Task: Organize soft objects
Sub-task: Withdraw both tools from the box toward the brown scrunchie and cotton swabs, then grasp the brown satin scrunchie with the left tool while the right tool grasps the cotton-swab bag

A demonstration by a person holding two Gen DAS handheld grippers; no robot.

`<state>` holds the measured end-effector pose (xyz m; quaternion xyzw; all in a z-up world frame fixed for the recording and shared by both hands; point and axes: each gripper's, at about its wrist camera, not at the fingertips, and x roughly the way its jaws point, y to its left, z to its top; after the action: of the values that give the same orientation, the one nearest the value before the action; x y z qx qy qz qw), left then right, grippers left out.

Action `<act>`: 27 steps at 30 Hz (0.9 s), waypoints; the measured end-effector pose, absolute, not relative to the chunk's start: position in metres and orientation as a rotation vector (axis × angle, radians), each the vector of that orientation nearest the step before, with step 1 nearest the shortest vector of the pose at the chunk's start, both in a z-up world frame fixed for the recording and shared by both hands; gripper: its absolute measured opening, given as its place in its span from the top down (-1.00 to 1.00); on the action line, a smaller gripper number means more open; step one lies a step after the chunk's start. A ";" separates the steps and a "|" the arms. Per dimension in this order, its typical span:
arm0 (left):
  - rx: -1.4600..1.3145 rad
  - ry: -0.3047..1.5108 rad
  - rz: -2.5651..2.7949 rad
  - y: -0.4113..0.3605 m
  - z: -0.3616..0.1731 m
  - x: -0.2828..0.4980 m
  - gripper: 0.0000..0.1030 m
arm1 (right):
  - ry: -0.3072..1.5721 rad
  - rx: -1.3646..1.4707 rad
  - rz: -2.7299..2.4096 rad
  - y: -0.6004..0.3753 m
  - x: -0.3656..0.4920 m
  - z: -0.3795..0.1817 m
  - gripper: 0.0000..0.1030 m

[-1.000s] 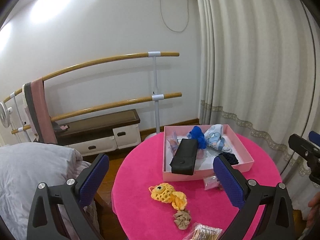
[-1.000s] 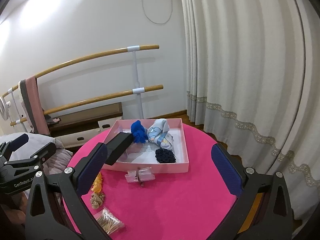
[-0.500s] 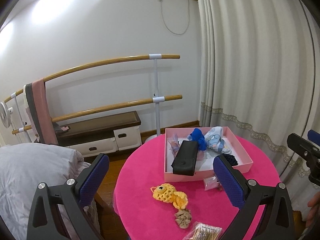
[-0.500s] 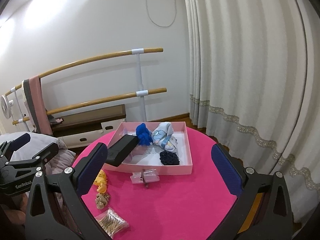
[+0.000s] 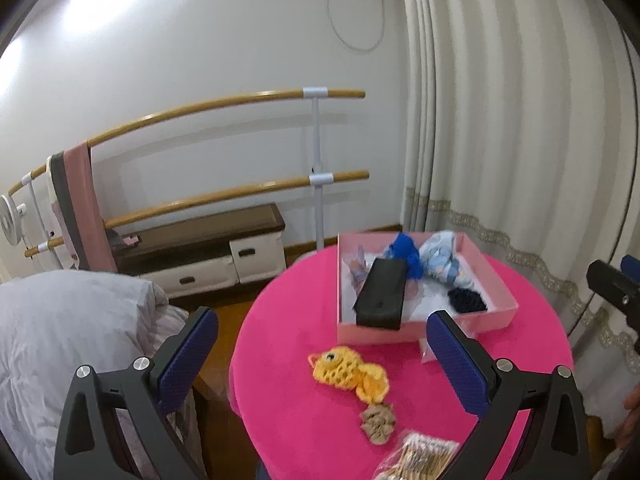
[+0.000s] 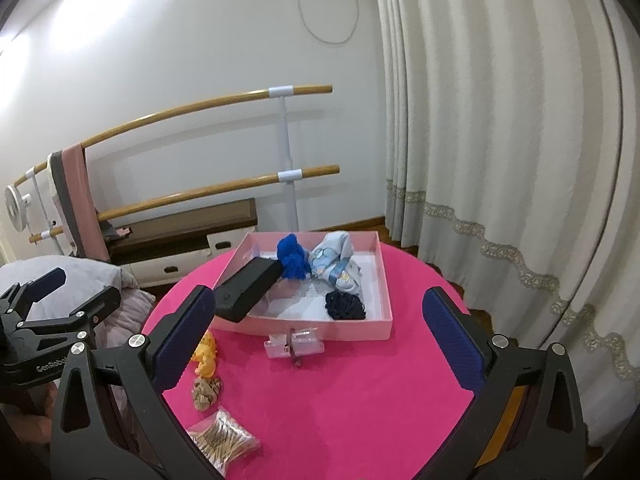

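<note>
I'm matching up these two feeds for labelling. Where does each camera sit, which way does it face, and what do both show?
Left wrist: rides the left gripper, above the table's near-left edge, facing the pink box; its open fingers frame the yellow knitted fish.
Right wrist: rides the right gripper, further right, facing the same way; its open fingers show, the left gripper at far left.
Shared: pink box, black case, fish, pink table.
</note>
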<state>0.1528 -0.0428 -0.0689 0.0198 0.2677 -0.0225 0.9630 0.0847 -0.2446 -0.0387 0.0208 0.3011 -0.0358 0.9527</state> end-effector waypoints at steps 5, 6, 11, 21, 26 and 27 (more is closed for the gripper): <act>0.043 0.645 -0.046 -0.037 -0.101 0.169 -1.00 | 0.700 0.054 -0.048 -0.247 0.088 -0.069 -1.00; 0.048 0.661 -0.051 -0.037 -0.107 0.171 -1.00 | 0.719 0.053 -0.041 -0.247 0.088 -0.076 -1.00; 0.077 0.765 -0.083 -0.046 -0.144 0.187 -1.00 | 0.841 0.049 0.010 -0.241 0.087 -0.119 -1.00; 0.092 0.876 -0.123 -0.063 -0.195 0.224 -0.99 | 1.012 0.036 0.098 -0.236 0.073 -0.178 -1.00; 0.072 0.919 -0.143 -0.069 -0.219 0.248 -0.66 | 1.027 0.038 0.102 -0.236 0.075 -0.184 -1.00; 0.067 0.931 -0.147 -0.069 -0.223 0.253 -0.41 | 1.030 0.038 0.106 -0.235 0.077 -0.185 -1.00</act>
<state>0.2527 -0.0688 -0.2226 0.0323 0.4482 -0.0709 0.8905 0.0771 -0.2347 -0.1852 0.0180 0.4925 0.0507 0.8687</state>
